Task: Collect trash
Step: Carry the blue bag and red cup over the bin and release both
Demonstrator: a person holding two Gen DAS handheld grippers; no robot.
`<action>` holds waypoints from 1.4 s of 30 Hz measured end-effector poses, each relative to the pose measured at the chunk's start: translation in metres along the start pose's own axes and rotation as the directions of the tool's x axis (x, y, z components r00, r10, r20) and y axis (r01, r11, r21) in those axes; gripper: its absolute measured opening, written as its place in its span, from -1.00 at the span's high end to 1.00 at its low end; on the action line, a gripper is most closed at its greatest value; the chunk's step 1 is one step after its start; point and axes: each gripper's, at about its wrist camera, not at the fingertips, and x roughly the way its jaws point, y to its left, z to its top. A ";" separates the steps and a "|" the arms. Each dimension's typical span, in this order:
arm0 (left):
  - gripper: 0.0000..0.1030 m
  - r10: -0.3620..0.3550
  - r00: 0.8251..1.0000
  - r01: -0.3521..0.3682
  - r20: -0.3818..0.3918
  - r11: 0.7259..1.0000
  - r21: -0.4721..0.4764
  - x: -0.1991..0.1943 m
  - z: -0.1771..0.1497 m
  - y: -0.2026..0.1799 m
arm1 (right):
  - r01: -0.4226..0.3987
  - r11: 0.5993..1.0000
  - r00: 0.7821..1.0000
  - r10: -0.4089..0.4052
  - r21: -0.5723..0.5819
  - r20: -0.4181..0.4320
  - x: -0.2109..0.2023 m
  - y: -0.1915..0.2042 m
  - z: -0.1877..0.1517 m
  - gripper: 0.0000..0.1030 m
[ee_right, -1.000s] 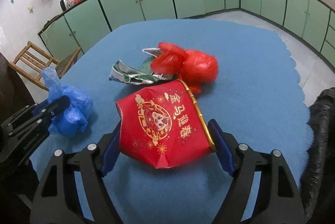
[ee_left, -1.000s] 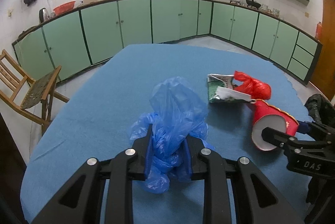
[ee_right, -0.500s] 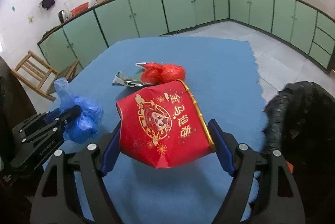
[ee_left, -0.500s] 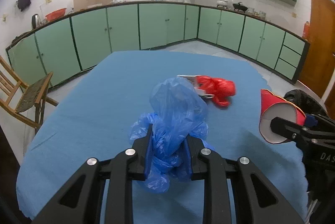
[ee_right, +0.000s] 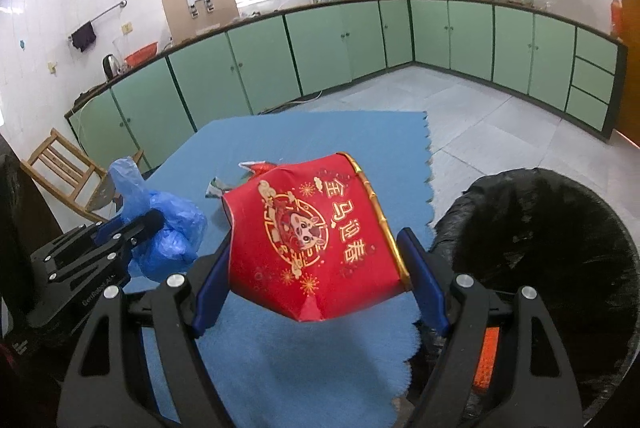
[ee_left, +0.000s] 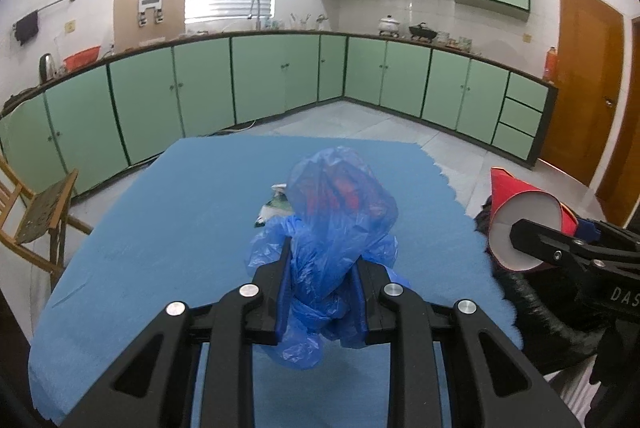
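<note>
Since a moment ago both my grippers have risen off the bench (ee_left: 168,212), and the right one has swung toward the black-lined bin (ee_right: 552,252) at the bench's right edge. My right gripper (ee_right: 316,260) has its jaws set wide and clamped on the sides of a crushed red paper cup (ee_right: 316,240) with gold lettering, held clear of the blue cloth, just beside the bin's rim but not over its mouth. From the left wrist view the cup's (ee_left: 524,220) white open mouth faces me, near the bench's right edge. My left gripper (ee_left: 322,292) has its jaws nearly closed, pinching a knotted blue plastic bag (ee_left: 340,228) that bulges up above the fingertips. Back on the bench lie a crumpled green and white wrapper (ee_left: 274,206) and a red plastic bag (ee_right: 260,169); the red bag shows only as a sliver past the cup's rim. A wooden chair (ee_right: 60,172) stands off the bench's left side.
</note>
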 end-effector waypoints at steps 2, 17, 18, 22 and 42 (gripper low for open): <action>0.52 -0.010 1.000 0.010 0.010 1.000 0.008 -0.002 0.004 -0.007 | 0.005 1.000 1.000 -0.005 0.004 0.016 -0.008 -0.005 0.000 -0.47; 0.52 -0.091 0.994 0.088 0.053 0.994 0.058 -0.007 0.022 -0.052 | 0.089 0.995 0.990 -0.093 0.042 0.102 -0.061 -0.051 0.005 -0.47; 0.52 -0.098 0.994 0.095 0.054 0.994 0.062 -0.007 0.023 -0.056 | 0.097 0.994 0.989 -0.102 0.046 0.105 -0.063 -0.055 0.004 -0.47; 0.52 -0.134 0.989 0.129 0.058 0.988 0.087 -0.005 0.028 -0.074 | 0.137 0.988 0.982 -0.144 0.066 0.119 -0.077 -0.075 0.001 -0.47; 0.52 -0.318 0.948 0.306 0.022 0.928 0.210 0.016 0.033 -0.194 | 0.292 0.937 0.940 -0.318 0.193 0.124 -0.114 -0.173 -0.026 -0.47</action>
